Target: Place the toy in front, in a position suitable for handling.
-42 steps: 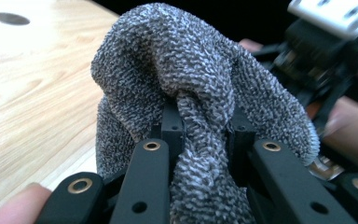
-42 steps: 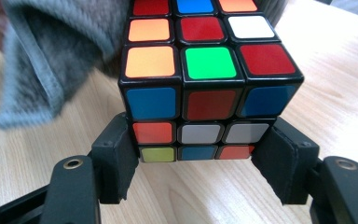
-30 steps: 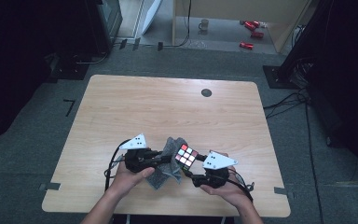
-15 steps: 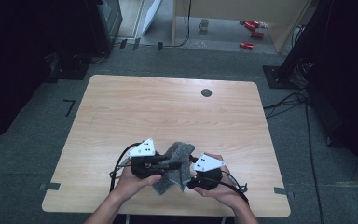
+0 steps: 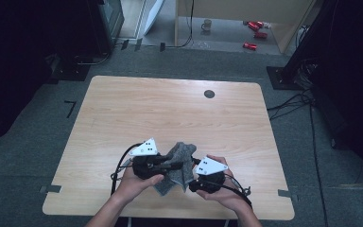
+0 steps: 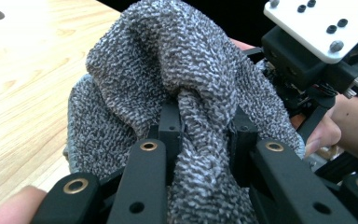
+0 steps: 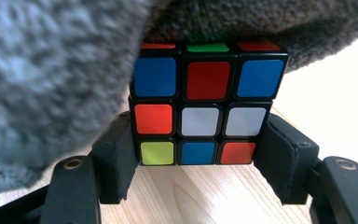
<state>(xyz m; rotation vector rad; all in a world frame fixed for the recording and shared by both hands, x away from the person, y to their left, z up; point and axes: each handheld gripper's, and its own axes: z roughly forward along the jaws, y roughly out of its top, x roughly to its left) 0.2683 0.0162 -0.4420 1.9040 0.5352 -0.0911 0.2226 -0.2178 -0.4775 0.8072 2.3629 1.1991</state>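
The left tongs (image 6: 204,135) are clenched on a bunched fold of the grey cloth (image 6: 177,70), holding it draped over the puzzle cube (image 7: 207,105). The right tongs (image 7: 200,163) grip the cube by its two sides, just above the desk (image 5: 170,109), near the desk's front edge and between the two hands.

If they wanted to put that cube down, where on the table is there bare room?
Most of the table is bare: the whole far half up to the dark round hole, plus both side edges. It is crowded only at the near middle, where the left gripper, grey cloth, cube and right gripper bunch together.
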